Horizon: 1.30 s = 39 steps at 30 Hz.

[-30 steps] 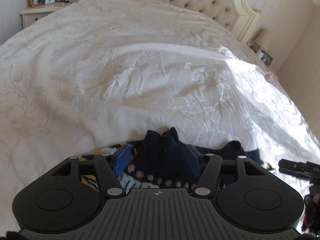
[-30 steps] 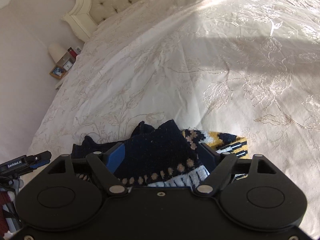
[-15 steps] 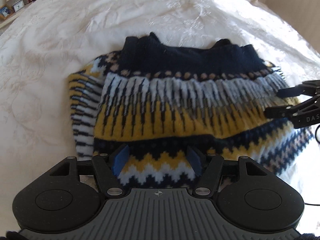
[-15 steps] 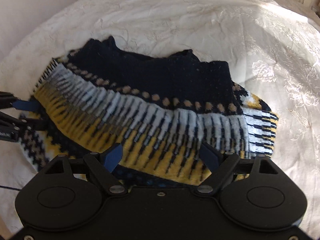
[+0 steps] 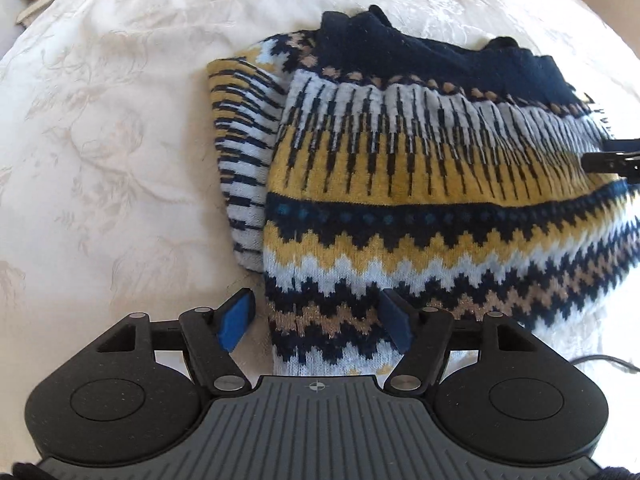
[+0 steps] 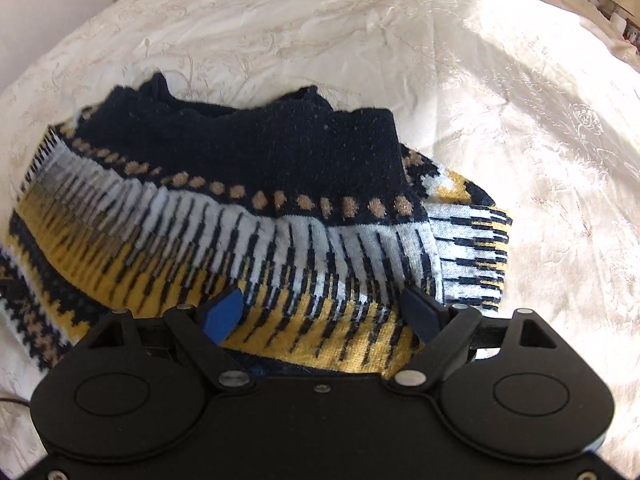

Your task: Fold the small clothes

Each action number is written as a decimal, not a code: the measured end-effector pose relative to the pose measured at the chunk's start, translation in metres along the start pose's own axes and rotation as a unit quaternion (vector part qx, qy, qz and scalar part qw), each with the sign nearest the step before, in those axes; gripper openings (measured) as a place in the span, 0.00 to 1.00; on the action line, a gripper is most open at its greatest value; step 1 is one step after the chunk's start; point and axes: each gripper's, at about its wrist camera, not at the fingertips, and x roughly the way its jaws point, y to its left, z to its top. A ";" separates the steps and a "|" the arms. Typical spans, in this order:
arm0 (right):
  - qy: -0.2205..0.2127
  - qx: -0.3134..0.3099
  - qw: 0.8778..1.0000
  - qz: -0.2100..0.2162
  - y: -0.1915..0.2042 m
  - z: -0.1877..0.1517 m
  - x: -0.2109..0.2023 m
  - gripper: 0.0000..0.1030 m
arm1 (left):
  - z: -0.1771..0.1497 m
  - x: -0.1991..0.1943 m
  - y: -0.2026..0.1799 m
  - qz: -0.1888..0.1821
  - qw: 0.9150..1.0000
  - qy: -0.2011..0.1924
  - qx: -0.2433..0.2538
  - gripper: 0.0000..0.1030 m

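While we are hovering both tools over the bed (image 5: 100, 140), left gripper (image 5: 316, 322) is spreading wide at the sweater (image 5: 400, 184) hem | right gripper (image 6: 324, 314) is also gaping, pinching nothing, above the yellow band | sweater is lying crosswise ahead, thick patterned knit, navy collar farthest.

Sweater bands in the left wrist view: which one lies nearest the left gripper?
The zigzag band at the hem, between the left gripper's open fingers; the solid navy band lies farthest.
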 end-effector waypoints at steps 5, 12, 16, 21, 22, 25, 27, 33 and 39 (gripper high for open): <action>-0.045 0.065 0.997 0.024 -0.013 -0.015 -0.043 0.99 | -0.018 -0.025 -0.007 -0.004 1.000 -0.017 -0.008 0.65; -0.029 0.163 0.986 0.029 -0.024 -0.075 -0.078 0.99 | -0.052 -0.050 -0.028 -0.038 0.997 -0.022 -0.067 0.65; -0.002 0.196 0.980 0.042 -0.022 -0.107 -0.085 0.99 | -0.060 -0.054 -0.047 -0.057 0.996 -0.023 -0.070 0.65; 0.012 0.221 0.974 0.056 -0.018 -0.134 -0.091 0.99 | -0.060 -0.060 -0.070 -0.069 0.996 -0.028 -0.055 0.65; 0.014 0.225 0.973 0.057 -0.016 -0.140 -0.092 0.99 | -0.058 -0.061 -0.074 -0.070 0.996 -0.030 -0.052 0.65; 0.019 0.235 0.970 0.064 -0.016 -0.149 -0.093 0.99 | -0.047 -0.062 -0.085 -0.074 0.995 -0.038 -0.047 0.66; 0.020 0.238 0.969 0.068 -0.017 -0.151 -0.094 0.99 | -0.036 -0.062 -0.093 -0.074 0.995 -0.047 -0.045 0.66; 0.010 0.250 0.964 0.085 -0.026 -0.150 -0.101 0.99 | 0.003 -0.049 -0.108 -0.061 0.995 -0.062 -0.047 0.66; 0.000 0.268 0.957 0.109 -0.045 -0.140 -0.101 0.99 | 0.034 -0.029 -0.117 -0.042 0.996 -0.060 -0.046 0.66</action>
